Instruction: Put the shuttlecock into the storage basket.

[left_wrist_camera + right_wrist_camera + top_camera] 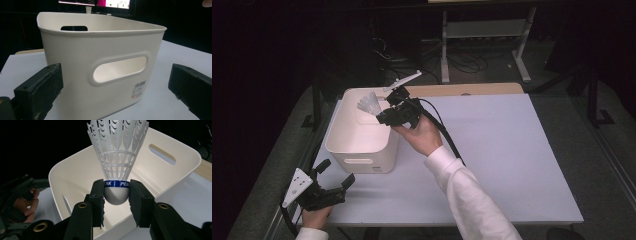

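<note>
1. Shuttlecock (117, 162), white plastic skirt with a blue band at the cork, was pinched at its rounded cork base by the right gripper (116, 195); both jaws pressed on opposite sides of the cork, skirt pointing away from the gripper.
2. It was held above the open top of the white bin (175, 150), over the far right part of the rim; in the high view the shuttlecock (368, 104) showed over the bin's (357, 145) far end, not resting on anything.
3. Right gripper (382, 116) was carried by the person's right hand (424, 137), white sleeve (467, 192) reaching across the table (512, 150) from the lower edge; black cable trailed back along the forearm.
4. Bin stood on the left part of the white table, upright, with oval handle cutouts in its end walls; a small barcode label (138, 89) sat low on the near wall.
5. Left gripper (334, 180) sat at the near left corner of the table, just short of the bin's near wall, jaws spread wide apart and gripping nothing; grey three-cornered plate on top.
6. Left gripper view: left gripper (117, 92) jaws well apart, bin (75, 65) between and beyond them, not touching.
7. Left hand (314, 217) held that gripper at the table edge.
</note>
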